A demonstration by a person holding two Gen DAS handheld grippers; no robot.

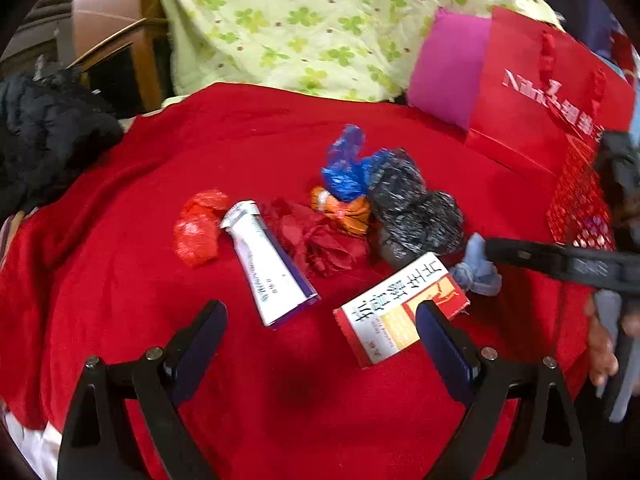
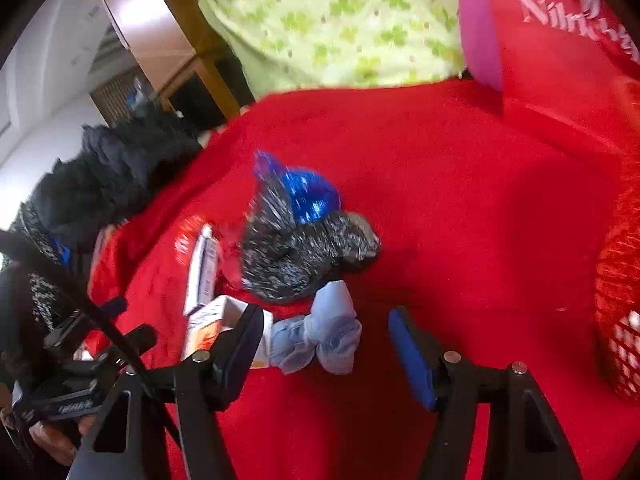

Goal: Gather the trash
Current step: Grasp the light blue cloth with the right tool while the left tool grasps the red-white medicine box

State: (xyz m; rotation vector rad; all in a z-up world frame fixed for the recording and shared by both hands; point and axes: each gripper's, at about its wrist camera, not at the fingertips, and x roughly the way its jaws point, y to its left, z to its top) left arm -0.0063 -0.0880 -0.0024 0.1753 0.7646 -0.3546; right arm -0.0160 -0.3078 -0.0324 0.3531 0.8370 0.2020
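Left tongs (image 1: 322, 320): wide open, empty, over red cloth (image 1: 120, 280).
Right tongs (image 2: 326, 334): partly open, pale blue wad (image 2: 320, 336) between pads, not gripped.
Trash: box (image 1: 396, 316), tube (image 1: 268, 264), crumpled bags (image 1: 408, 208), mid-cloth.

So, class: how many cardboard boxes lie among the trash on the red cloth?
2. A white-and-purple box lies left of centre; a red-and-white box lies to its right, by the left gripper. Others may be hidden under the bags.
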